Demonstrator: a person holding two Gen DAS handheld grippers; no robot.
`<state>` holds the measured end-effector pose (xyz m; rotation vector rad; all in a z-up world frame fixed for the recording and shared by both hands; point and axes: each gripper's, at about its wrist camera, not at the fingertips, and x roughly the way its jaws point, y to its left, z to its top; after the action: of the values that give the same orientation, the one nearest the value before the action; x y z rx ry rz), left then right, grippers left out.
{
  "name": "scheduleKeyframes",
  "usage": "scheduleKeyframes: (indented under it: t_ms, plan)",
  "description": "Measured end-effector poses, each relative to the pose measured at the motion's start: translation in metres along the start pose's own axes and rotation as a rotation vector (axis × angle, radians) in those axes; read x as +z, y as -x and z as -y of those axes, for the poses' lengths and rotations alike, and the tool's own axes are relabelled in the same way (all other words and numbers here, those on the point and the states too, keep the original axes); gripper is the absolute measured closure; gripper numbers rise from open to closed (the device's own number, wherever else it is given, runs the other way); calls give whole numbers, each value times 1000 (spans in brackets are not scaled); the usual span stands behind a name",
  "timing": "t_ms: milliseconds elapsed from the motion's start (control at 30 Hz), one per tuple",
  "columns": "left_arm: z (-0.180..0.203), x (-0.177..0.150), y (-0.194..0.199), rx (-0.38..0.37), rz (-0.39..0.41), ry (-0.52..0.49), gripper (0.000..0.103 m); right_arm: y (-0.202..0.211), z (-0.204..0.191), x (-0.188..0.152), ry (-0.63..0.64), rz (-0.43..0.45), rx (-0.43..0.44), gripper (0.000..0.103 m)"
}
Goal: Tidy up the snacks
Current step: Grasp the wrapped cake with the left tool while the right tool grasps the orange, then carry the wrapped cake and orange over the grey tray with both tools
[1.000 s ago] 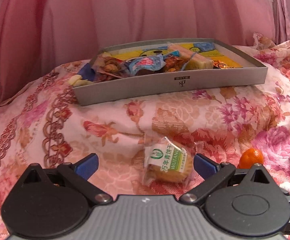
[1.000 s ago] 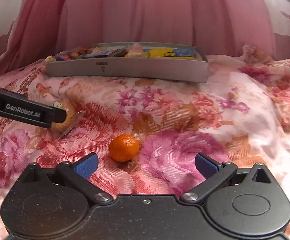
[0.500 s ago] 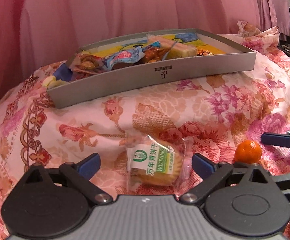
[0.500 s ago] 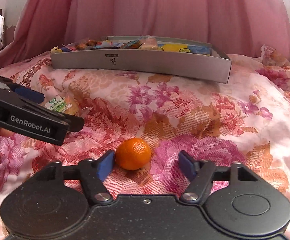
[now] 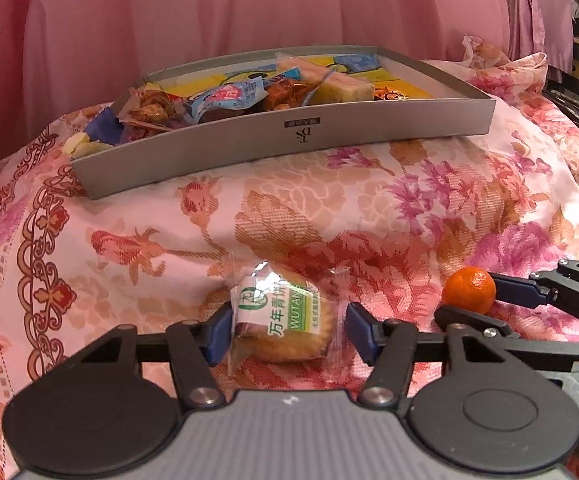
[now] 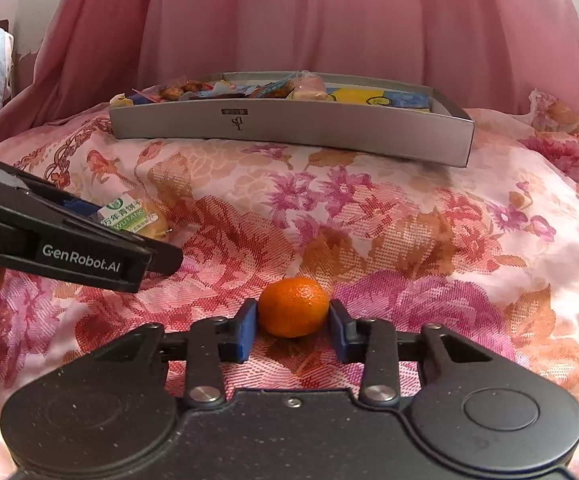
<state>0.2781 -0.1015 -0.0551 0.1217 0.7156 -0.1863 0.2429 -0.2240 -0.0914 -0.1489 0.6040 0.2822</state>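
Evidently both snacks are light but delicate. The left gripper (image 5: 283, 330) has its blue pads pressing the crinkly clear wrapper of the round packaged biscuit (image 5: 285, 316); squeezed hard, it would likely crumble. At its 3 o'clock, the right gripper (image 6: 292, 330) clamps the small dimpled orange mandarin (image 6: 292, 312) at its widest, on the soft floral quilt (image 6: 389, 216). The shallow grey cardboard tray (image 6: 289, 130) sits at 12 o'clock.
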Motion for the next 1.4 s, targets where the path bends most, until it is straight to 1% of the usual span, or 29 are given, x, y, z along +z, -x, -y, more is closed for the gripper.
scheduleKeyframes:
  t_ms: [100, 267, 400, 633, 867, 1067, 1133, 1200, 1400]
  plan:
    - [2, -1, 3, -12, -15, 2, 45, 2, 0, 1, -8, 0, 5, 64]
    - [7, 1, 15, -4, -15, -11, 45, 13, 0, 3, -26, 16, 12, 64]
    - [9, 9, 30, 6, 5, -9, 45, 26, 2, 9, -41, 48, 12, 64]
    - [10, 30, 53, 17, 58, 8, 45, 50, 8, 24, -76, 129, 5, 64]
    - [12, 47, 63, 18, 107, 28, 45, 61, 12, 34, -90, 189, -1, 64]
    - [3, 63, 62, -5, 161, 86, 45, 58, 15, 43, -94, 213, -10, 64]
    - [-2, 71, 58, 1, 191, 98, 45, 52, 18, 48, -103, 215, -6, 64]
    - [-7, 82, 53, 3, 218, 110, 45, 44, 23, 56, -116, 219, -9, 64]
    - [-17, 117, 28, 6, 255, 139, 45, 13, 43, 90, -139, 243, -35, 64]
